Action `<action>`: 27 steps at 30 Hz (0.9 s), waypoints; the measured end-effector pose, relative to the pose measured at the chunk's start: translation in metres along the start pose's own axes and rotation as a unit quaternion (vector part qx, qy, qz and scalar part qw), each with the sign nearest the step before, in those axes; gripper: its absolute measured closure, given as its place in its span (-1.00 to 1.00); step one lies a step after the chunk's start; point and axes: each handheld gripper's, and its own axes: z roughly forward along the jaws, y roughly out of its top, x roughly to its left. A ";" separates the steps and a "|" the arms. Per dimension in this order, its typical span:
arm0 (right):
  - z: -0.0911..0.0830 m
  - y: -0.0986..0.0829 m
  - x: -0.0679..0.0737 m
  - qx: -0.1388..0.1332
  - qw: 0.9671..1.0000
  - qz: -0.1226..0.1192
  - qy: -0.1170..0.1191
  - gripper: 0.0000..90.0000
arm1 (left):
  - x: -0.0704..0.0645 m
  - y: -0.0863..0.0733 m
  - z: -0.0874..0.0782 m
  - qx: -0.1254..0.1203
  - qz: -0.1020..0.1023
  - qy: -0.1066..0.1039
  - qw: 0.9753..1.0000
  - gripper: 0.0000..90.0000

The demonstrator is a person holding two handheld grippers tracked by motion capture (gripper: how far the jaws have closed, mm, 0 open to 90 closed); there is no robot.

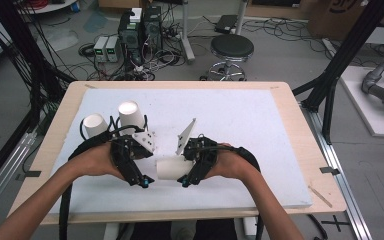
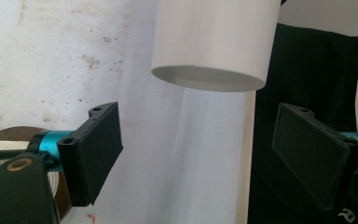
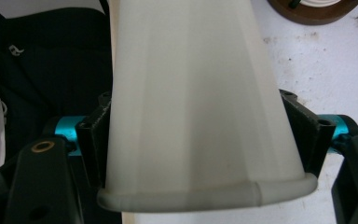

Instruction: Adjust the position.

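A white paper cup (image 1: 170,168) lies on its side just above the white table mat, between my two grippers. My right gripper (image 1: 188,176) is shut on it; in the right gripper view both black jaws press the cup's wall (image 3: 200,93) just behind its rolled rim, which faces the camera. My left gripper (image 1: 144,176) stands open close to the cup's left end. In the left gripper view the cup (image 2: 214,42) hangs ahead of the spread jaws, its recessed end toward me, and my left gripper (image 2: 198,154) holds nothing.
Two more white cups (image 1: 95,125) (image 1: 131,114) stand upside down at the mat's left, behind my left hand. The mat (image 1: 240,120) covers most of the wooden table. The table's near edge and the person's dark clothing (image 2: 307,70) lie just past the jaws.
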 end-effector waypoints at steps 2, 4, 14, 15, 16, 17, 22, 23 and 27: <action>0.002 0.001 0.000 0.007 1.000 -0.003 0.000 -0.44 | -0.001 0.002 0.002 0.009 0.004 -0.002 1.000 -0.64; 0.004 0.003 0.001 0.015 1.000 -0.005 0.000 -0.44 | -0.002 0.006 0.004 0.017 0.007 -0.004 1.000 -0.63; 0.007 0.011 0.004 0.026 1.000 -0.013 0.004 -0.44 | -0.005 0.017 0.016 0.024 0.020 -0.020 0.999 -0.63; 0.007 0.011 0.004 0.027 1.000 -0.013 0.004 -0.44 | -0.005 0.018 0.016 0.024 0.020 -0.021 0.999 -0.62; 0.007 0.011 0.004 0.026 1.000 -0.013 0.005 -0.44 | -0.005 0.018 0.017 0.025 0.022 -0.023 0.999 -0.62; 0.007 0.011 0.004 0.025 1.000 -0.015 0.006 -0.44 | -0.006 0.018 0.018 0.026 0.022 -0.022 0.999 -0.62; 0.006 0.011 0.004 0.020 1.000 -0.019 0.006 -0.44 | -0.006 0.020 0.021 0.029 0.025 -0.025 0.999 -0.61; 0.006 0.011 0.005 0.020 1.000 -0.018 0.007 -0.44 | -0.006 0.020 0.022 0.030 0.024 -0.025 0.999 -0.61; 0.007 0.011 0.005 0.015 1.000 -0.019 0.005 -0.43 | -0.005 0.022 0.024 0.042 0.038 -0.022 0.998 -0.59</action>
